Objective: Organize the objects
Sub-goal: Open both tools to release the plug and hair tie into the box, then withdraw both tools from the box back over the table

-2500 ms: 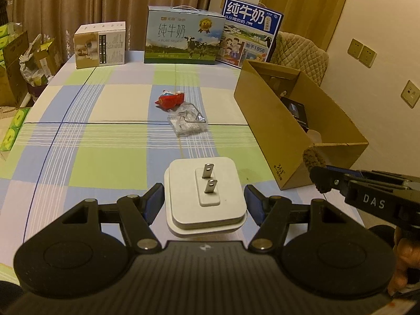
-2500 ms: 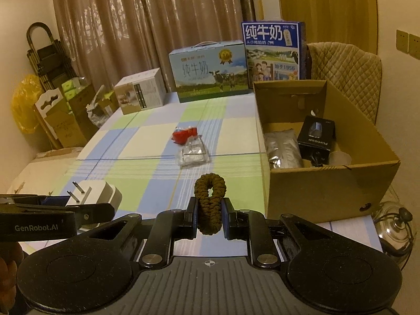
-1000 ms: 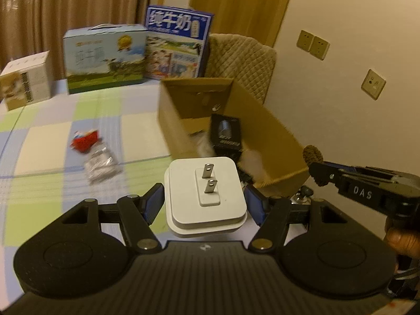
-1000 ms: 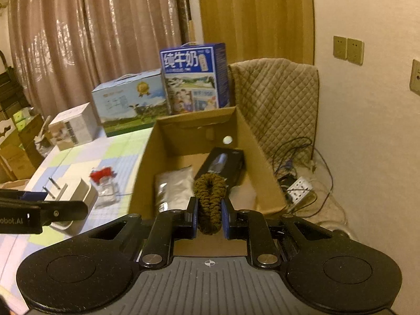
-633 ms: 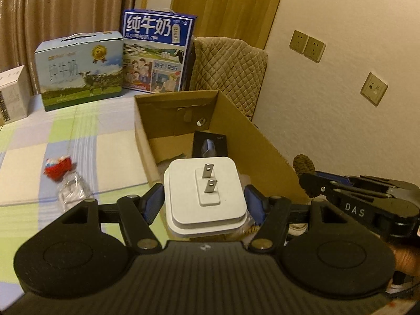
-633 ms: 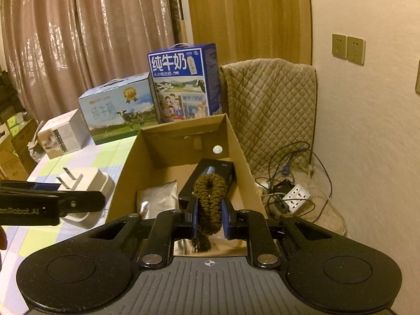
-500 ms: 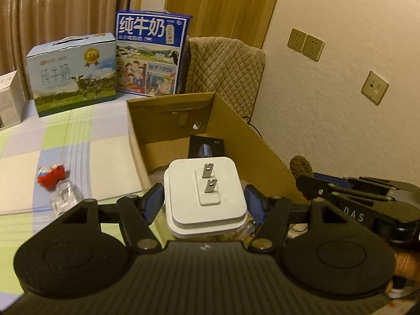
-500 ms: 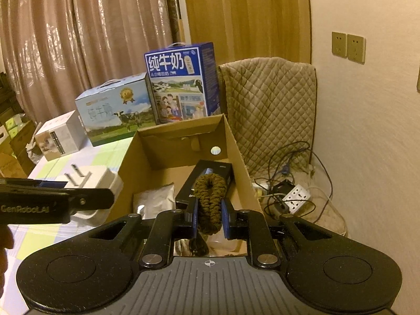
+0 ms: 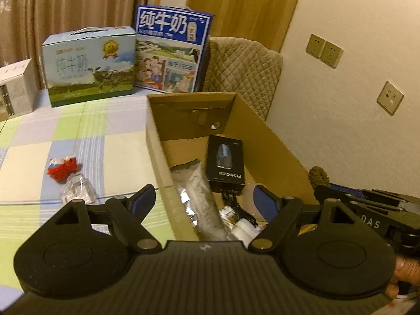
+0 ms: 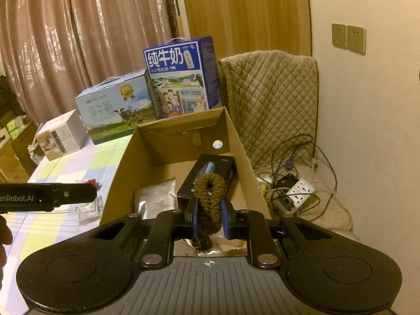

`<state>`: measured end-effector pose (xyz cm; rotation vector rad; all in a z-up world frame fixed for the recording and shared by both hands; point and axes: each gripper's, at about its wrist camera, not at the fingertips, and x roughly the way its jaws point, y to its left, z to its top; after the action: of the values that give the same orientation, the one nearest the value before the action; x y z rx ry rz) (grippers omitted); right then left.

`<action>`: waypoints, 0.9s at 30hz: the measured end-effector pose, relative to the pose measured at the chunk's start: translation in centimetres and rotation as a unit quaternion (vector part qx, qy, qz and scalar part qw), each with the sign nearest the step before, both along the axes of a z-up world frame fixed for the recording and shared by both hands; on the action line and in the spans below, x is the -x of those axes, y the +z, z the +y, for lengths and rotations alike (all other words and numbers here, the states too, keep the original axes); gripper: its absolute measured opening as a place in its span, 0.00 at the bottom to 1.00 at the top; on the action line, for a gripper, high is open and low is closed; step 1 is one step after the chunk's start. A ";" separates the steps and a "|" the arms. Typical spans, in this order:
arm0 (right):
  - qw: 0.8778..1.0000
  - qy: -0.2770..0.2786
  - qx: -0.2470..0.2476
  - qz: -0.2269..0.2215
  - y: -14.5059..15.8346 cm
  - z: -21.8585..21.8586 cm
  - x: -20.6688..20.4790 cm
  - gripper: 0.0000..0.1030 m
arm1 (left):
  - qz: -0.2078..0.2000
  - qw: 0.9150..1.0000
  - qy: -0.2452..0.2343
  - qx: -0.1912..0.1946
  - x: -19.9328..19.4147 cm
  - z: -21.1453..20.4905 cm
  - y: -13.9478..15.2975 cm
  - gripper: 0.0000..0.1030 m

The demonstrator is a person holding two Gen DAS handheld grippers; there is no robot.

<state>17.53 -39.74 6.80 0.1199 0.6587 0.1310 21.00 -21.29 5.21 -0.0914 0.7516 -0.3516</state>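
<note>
Plug dropped; fingers (image 10: pixel 189 216) pinch braided scrunchie (image 10: pixel 210 197).

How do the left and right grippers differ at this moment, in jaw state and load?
The left gripper has its jaws spread wide with nothing between them; the right gripper is closed on a brown braided loop. The left one straddles the cardboard box's near-left wall; the right one is aimed into the box interior. Both are black with blue pads.

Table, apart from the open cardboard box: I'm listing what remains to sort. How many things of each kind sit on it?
Milk cartons: 2
White box: 1
Red packet: 1
Clear packet: 1
Total: 5
</note>
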 end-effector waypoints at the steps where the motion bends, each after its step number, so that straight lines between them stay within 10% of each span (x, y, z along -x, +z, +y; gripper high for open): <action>1: 1.000 0.000 -0.002 0.000 0.0 0.0 0.0 0.14 | 0.000 1.000 0.002 0.000 0.1 0.2 0.0 0.76; 14: 1.000 0.011 -0.009 -0.013 1.2 0.7 -0.3 0.14 | 0.003 1.000 0.016 0.005 1.3 1.3 -0.1 0.76; 18: 0.999 0.022 -0.035 -0.029 1.5 0.8 -0.4 0.68 | 0.003 1.000 0.019 0.008 1.3 1.7 -0.1 0.76; 27: 0.998 0.000 -0.054 -0.039 2.0 -0.1 1.0 0.72 | 0.005 0.999 0.041 0.012 2.0 3.8 -0.2 0.76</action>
<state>16.56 -39.82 8.81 0.2175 0.5736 0.1697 18.97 -17.44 5.03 -0.1455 0.7508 -0.2831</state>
